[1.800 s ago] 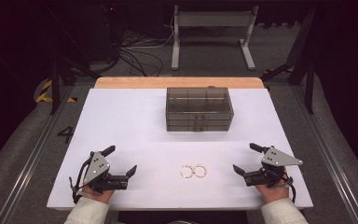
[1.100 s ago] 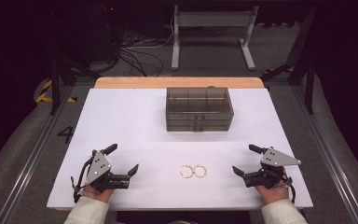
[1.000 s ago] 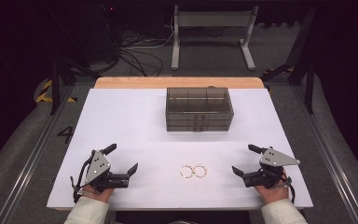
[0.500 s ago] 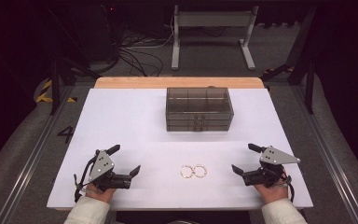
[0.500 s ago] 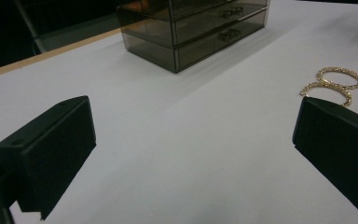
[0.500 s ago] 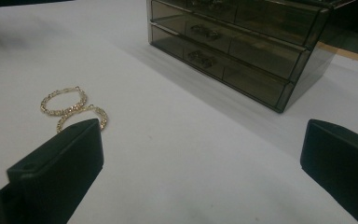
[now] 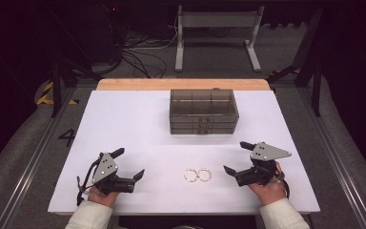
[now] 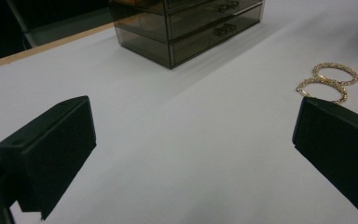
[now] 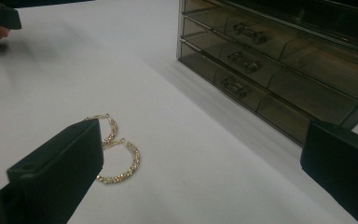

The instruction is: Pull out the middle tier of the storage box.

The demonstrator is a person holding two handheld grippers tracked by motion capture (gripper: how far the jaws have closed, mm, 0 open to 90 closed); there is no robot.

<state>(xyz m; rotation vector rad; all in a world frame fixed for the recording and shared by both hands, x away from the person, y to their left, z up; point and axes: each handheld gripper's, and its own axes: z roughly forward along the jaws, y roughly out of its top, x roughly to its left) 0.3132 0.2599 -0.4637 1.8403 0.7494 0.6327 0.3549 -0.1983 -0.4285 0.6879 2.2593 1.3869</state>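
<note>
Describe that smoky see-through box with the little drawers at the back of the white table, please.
The smoky transparent plastic drawer box is a low rectangular chest, tinted grey-brown. Its front shows stacked drawers, each with a small handle, and all look shut. The top level is split by dividers into open compartments, seen from above. It stands upright and square on the white table, toward the far edge, with nothing touching it but the tabletop. I cannot tell whether anything lies inside.
</note>
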